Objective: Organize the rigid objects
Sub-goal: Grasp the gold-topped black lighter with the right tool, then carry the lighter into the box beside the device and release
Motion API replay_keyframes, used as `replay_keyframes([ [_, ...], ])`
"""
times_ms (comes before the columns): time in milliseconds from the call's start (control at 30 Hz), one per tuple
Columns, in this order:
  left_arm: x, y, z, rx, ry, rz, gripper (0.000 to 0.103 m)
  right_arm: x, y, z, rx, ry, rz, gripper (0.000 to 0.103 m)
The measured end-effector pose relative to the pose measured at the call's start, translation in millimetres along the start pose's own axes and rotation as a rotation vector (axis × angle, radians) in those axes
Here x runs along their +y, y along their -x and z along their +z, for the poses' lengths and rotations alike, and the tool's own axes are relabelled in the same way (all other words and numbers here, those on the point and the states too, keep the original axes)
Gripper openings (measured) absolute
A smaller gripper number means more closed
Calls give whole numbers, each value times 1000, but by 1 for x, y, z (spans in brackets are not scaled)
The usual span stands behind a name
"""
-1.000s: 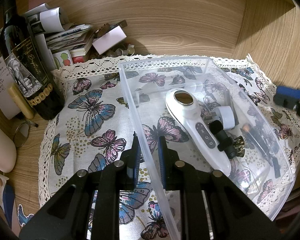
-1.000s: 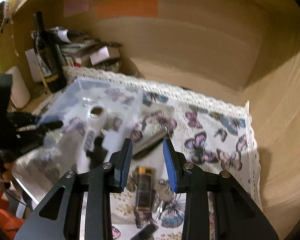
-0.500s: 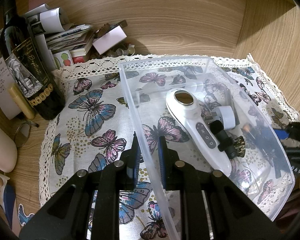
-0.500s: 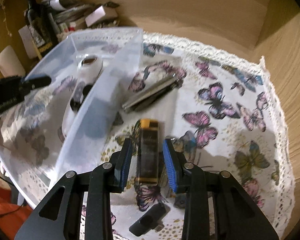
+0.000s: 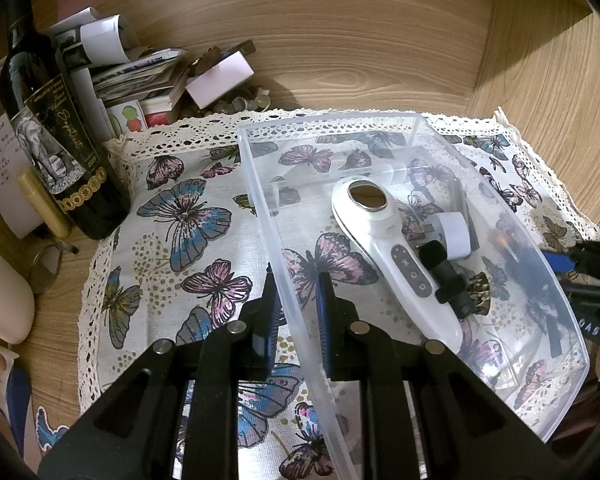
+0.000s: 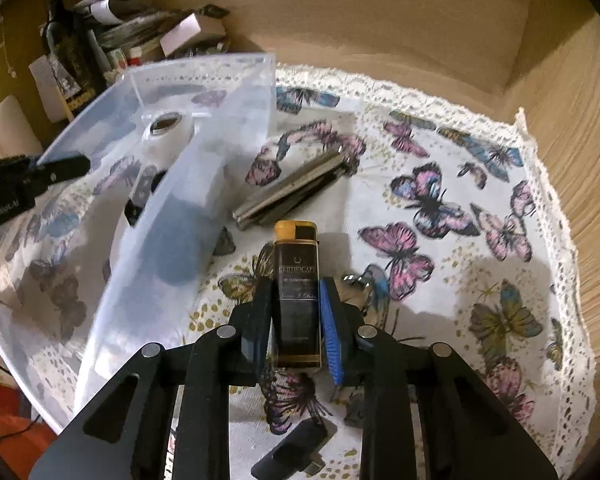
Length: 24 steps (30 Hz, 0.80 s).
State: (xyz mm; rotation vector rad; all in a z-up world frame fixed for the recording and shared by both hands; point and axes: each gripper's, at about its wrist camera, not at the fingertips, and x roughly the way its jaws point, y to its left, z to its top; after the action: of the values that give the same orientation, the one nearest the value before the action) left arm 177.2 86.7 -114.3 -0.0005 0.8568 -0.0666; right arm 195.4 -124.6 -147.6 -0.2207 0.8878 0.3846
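Note:
A clear plastic bin (image 5: 260, 200) stands on the butterfly cloth (image 5: 180, 216). It holds a white handheld device (image 5: 384, 236), a white plug (image 5: 452, 232) and a black clip (image 5: 448, 280). My left gripper (image 5: 296, 304) is shut on the bin's near wall. The bin also shows in the right wrist view (image 6: 160, 248). My right gripper (image 6: 296, 304) straddles a black and gold lighter (image 6: 296, 288) lying on the cloth, its pads at both sides of the lighter. A metal folding tool (image 6: 292, 192) lies just beyond the lighter.
A dark wine bottle (image 5: 56, 136) and a pile of papers and boxes (image 5: 148, 76) stand at the back left. A small black part (image 6: 292, 452) and a key ring (image 6: 364, 288) lie near my right gripper. Wooden walls enclose the back and right.
My right gripper came down and forward over the lighter, and its fingers closed in to the lighter's sides. The left gripper and bin stayed still.

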Motion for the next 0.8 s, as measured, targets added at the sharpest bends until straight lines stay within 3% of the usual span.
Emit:
replay_keyframes([
  [567, 0, 0, 0, 0, 1, 0, 17, 8, 60, 50, -221, 38, -18, 22],
  [800, 0, 0, 0, 0, 2, 0, 16, 32, 59, 68, -247, 102, 17, 22],
])
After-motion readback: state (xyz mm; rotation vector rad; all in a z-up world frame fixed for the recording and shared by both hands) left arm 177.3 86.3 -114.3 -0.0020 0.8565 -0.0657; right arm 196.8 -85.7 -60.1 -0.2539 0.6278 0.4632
